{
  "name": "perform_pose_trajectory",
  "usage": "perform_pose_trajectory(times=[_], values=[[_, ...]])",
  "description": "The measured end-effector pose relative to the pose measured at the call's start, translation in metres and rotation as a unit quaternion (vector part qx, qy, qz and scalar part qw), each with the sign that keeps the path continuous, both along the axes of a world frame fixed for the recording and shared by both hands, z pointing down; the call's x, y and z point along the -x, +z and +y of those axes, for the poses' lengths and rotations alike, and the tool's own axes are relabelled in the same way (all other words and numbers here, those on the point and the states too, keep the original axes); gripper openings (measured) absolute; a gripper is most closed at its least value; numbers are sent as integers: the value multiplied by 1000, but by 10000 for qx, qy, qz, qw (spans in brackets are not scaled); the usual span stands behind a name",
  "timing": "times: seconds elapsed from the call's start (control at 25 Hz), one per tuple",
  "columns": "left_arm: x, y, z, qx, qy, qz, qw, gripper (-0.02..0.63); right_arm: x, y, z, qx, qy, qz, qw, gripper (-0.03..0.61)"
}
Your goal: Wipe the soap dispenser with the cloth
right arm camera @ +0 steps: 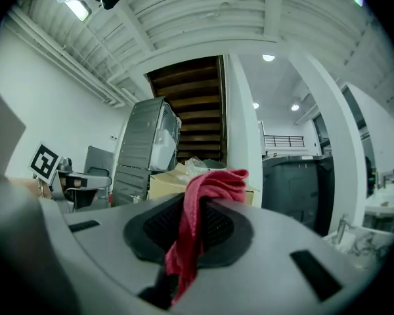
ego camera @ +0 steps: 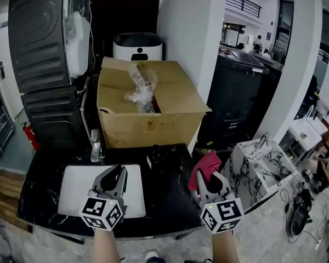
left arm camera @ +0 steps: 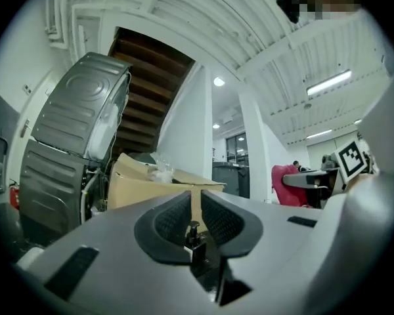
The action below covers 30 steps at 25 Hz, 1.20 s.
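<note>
The soap dispenser (ego camera: 158, 158) is a small black pump bottle on the black marble counter (ego camera: 164, 201), between my two grippers and a little beyond them. In the left gripper view the dispenser (left arm camera: 194, 233) shows through the narrow gap between the jaws, still some way off. My left gripper (ego camera: 119, 171) (left arm camera: 192, 205) hovers over a white tray (ego camera: 77, 185), slightly open and holding nothing. My right gripper (ego camera: 208, 177) (right arm camera: 198, 205) is shut on a red cloth (ego camera: 207, 162), which bunches above the jaws and hangs down between them (right arm camera: 213, 182).
A large open cardboard box (ego camera: 148, 119) with crumpled plastic stands at the counter's back. A clear bottle (ego camera: 95, 146) stands by its left corner. Grey appliances (ego camera: 41, 43) rise at left, a dark bin (ego camera: 238, 92) and a marble-patterned box (ego camera: 260, 158) at right.
</note>
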<state>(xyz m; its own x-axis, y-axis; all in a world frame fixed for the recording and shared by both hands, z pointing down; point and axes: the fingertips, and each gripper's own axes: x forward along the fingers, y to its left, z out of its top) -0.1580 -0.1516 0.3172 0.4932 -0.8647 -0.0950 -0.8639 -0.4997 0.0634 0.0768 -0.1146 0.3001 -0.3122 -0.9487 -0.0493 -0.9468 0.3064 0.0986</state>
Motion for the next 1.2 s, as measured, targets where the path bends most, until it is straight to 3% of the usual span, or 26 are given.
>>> perform_pose_trajectory(times=[0.08, 0.2, 0.32, 0.64, 0.76, 0.92, 1.2], values=[[-5, 6, -14, -27, 229, -36, 9997, 108, 6, 8, -13, 104, 4, 0, 9999, 44], [-16, 9, -27, -253, 526, -98, 9982, 261, 13, 17, -28, 217, -6, 36, 9998, 44], [-26, 20, -39, -301, 722, -113, 9969, 327, 14, 24, -37, 317, 12, -12, 9995, 44], [-68, 61, -76, -285, 1237, -556, 9903, 307, 11, 40, -67, 585, -100, -179, 9981, 44], [-78, 84, -101, -6, 1271, -656, 9897, 237, 10, 47, -81, 655, -227, -125, 9975, 44], [-93, 116, -134, 364, 1318, -1002, 9855, 236, 5, 58, -103, 749, -366, -58, 9965, 44], [-124, 130, -188, 640, 1311, -1535, 9773, 238, -8, 85, -134, 1089, -470, -99, 9929, 44]])
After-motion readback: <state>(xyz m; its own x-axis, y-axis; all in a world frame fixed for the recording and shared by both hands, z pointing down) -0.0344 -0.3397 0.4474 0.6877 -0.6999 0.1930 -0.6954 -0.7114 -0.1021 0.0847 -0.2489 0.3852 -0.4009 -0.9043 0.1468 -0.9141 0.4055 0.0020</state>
